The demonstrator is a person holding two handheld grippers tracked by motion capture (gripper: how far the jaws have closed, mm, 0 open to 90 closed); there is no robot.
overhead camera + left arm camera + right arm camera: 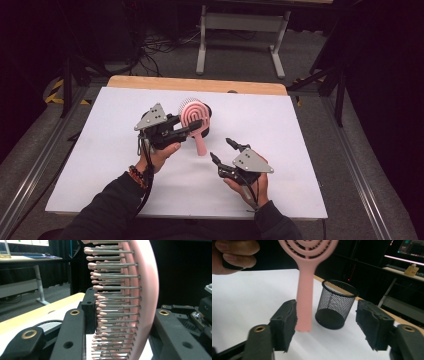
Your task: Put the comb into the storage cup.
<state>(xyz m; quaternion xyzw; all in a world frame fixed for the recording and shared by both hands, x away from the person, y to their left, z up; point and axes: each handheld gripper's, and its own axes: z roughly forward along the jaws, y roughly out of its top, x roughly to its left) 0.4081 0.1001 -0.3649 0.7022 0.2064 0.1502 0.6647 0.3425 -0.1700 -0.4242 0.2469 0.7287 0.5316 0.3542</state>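
Observation:
A pink hairbrush point(194, 116) hangs over the white table with its handle pointing down. My left gripper point(186, 131) is shut on its round head. In the left gripper view the bristled head point(147, 290) stands upright between the two jaws of that gripper point(119, 315). My right gripper point(223, 151) is open, just right of the handle's lower end. In the right gripper view the handle point(305, 302) hangs beside the left pad point(287, 320) of this gripper point(327, 312), with a wide gap to the other pad. A black mesh cup point(337, 305) stands behind the handle.
The mesh cup point(207, 113) sits on the white sheet point(300, 150) right behind the brush. A wooden table edge point(200, 84) runs along the back. Beyond it stands a grey desk frame point(240, 35) on the floor. The person's fingers point(234, 252) grip the left gripper.

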